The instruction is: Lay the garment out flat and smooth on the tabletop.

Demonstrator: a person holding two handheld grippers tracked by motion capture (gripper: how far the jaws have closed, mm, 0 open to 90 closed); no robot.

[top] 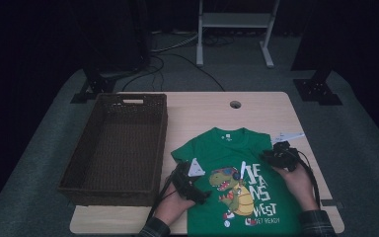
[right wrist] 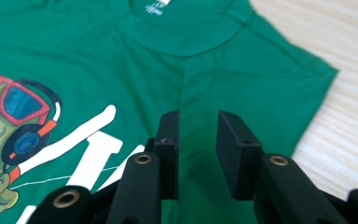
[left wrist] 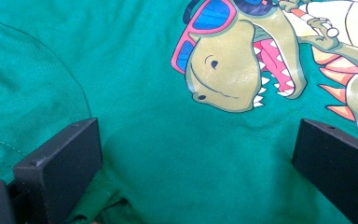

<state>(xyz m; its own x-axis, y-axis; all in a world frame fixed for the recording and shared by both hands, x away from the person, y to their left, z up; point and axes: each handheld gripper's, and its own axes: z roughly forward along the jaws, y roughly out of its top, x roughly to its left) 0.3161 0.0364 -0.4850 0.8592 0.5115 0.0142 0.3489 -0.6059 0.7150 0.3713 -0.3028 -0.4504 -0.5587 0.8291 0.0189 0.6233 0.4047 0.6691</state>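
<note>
I count 1 green T-shirt [top: 237,182] near the desk's [top: 202,111] front edge, 1 wicker basket [top: 116,148] along its left edge, and 2 grippers in my hands: left [top: 193,181], right [top: 278,157].

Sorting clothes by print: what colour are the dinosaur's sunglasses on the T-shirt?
Red frames with blue lenses on the sunglasses, clearest in the left gripper view.

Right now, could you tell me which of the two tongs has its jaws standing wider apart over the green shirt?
The left tongs: their jaws stand far apart over the T-shirt beside the dinosaur print. The right tongs leave a narrow gap with a ridge of fabric in it.
</note>
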